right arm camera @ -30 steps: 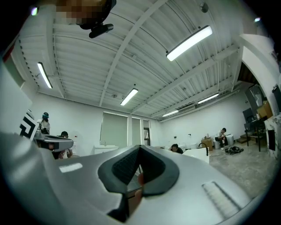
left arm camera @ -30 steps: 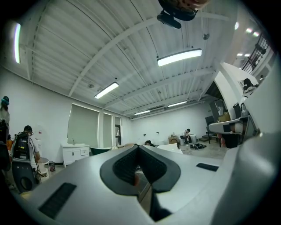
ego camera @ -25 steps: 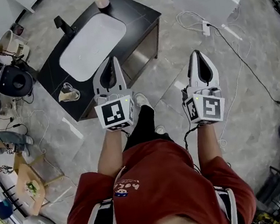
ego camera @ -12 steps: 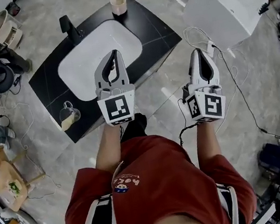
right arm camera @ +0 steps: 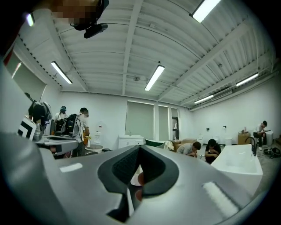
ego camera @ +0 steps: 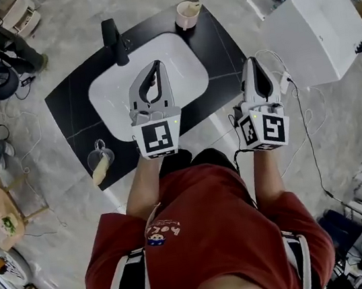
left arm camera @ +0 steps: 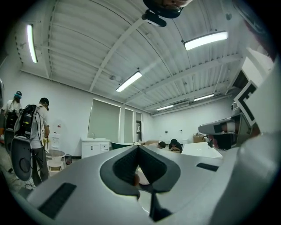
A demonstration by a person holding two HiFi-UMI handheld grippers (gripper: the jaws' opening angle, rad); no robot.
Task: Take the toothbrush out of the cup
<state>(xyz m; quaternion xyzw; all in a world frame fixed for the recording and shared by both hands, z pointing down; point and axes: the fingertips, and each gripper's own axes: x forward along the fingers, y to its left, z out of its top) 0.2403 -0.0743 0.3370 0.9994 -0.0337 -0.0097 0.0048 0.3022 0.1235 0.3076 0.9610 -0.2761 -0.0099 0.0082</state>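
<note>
Cup [ego camera: 185, 16], one, with one toothbrush [ego camera: 193, 7]; left gripper [ego camera: 156, 64] and right gripper [ego camera: 253, 61] closed.

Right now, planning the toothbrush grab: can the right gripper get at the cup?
Probably yes: the cup stands alone at the counter's far edge, nothing between it and the right gripper, though its jaws are shut.

Person standing, both forearms [ego camera: 141, 186] bare and stretched forward, side by side, apart.
Left gripper [ego camera: 155, 66]: level, pointing ahead, jaws pressed together, empty.
Right gripper [ego camera: 254, 62]: level, roughly parallel to the left, jaws together, empty.
Marker cube [ego camera: 160, 139] at the rear of each gripper, just ahead of the wrist.
</note>
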